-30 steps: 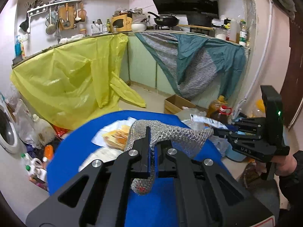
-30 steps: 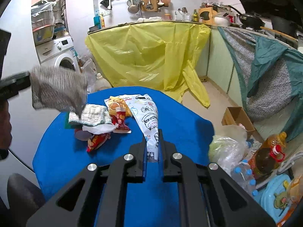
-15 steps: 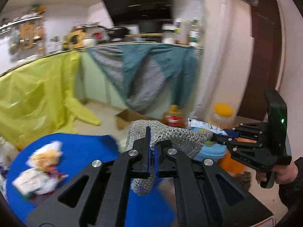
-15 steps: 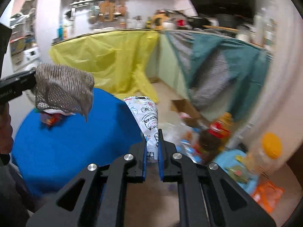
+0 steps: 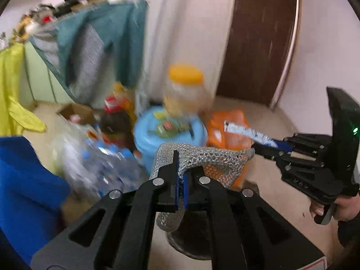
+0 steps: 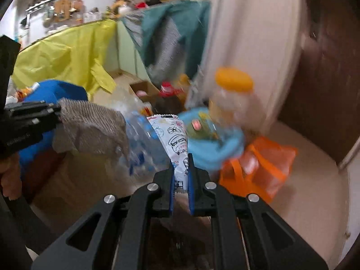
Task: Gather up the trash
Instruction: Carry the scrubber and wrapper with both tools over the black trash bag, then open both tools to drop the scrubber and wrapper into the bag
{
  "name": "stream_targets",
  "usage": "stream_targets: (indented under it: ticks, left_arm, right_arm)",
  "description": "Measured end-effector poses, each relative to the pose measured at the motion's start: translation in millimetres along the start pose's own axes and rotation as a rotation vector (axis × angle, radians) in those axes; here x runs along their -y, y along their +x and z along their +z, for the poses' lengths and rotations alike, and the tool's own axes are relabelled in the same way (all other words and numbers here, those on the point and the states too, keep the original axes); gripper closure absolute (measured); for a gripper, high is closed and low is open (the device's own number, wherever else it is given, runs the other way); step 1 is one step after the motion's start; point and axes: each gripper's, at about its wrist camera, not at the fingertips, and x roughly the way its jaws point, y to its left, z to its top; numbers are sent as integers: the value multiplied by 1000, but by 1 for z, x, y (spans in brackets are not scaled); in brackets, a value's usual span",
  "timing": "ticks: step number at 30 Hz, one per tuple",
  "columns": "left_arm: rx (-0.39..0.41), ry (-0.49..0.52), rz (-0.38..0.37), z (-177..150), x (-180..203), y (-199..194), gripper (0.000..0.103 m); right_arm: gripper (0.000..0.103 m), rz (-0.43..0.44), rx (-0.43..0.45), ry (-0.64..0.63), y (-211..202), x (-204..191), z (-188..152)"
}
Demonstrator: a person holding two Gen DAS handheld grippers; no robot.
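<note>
My left gripper [image 5: 181,175] is shut on a grey mesh net [image 5: 209,157], which drapes over its fingers and hangs below them. In the right wrist view the same net [image 6: 90,128] hangs from the left gripper [image 6: 57,114] at the left edge. My right gripper [image 6: 181,173] is shut on a white printed wrapper [image 6: 173,137] that sticks out forward. From the left wrist view, that right gripper [image 5: 258,147] holds the wrapper [image 5: 245,131] just right of the net. A dark round shape [image 5: 191,243] lies below the grippers, mostly hidden and blurred.
Floor clutter ahead: a light blue tub [image 5: 157,135], an orange bag [image 5: 234,135], a yellow-lidded jar [image 5: 184,90], a dark bottle [image 5: 114,121] and a clear bag of bottles [image 5: 94,157]. The blue table [image 5: 22,168] is at left, a brown door [image 5: 258,33] at right.
Both grippers have swung right, away from the blue table and toward the floor clutter by the door, and tilted lower. The net and the wrapper stay held.
</note>
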Motion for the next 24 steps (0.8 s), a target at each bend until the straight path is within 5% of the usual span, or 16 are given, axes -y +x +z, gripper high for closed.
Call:
stream_targets:
  ticks: [9,10,12,14,18,24]
  left_arm:
    - [-229,72,-79,-85,50,80,98]
    - [-239,97,-85,-93,55,85,95]
    - [-273,120,-91,-105,60,95,61]
    - [-271,116,-86,-111,62,100,42]
    - [-283,99,-57,-116,55,103,26]
    - [-266,20,24,-115,36,96,17]
  right_arm:
    - [94,-21,-100,96,22,31,-100]
    - [94,-18,-113,104,25,30,-110]
    - [94,-10,-133,113,31,28,-123]
    - [94,-1,-155,124,40,27,-136]
    - [94,18,-187,136,51,20,-158]
    - [94,57,-220,119,63,5,-177]
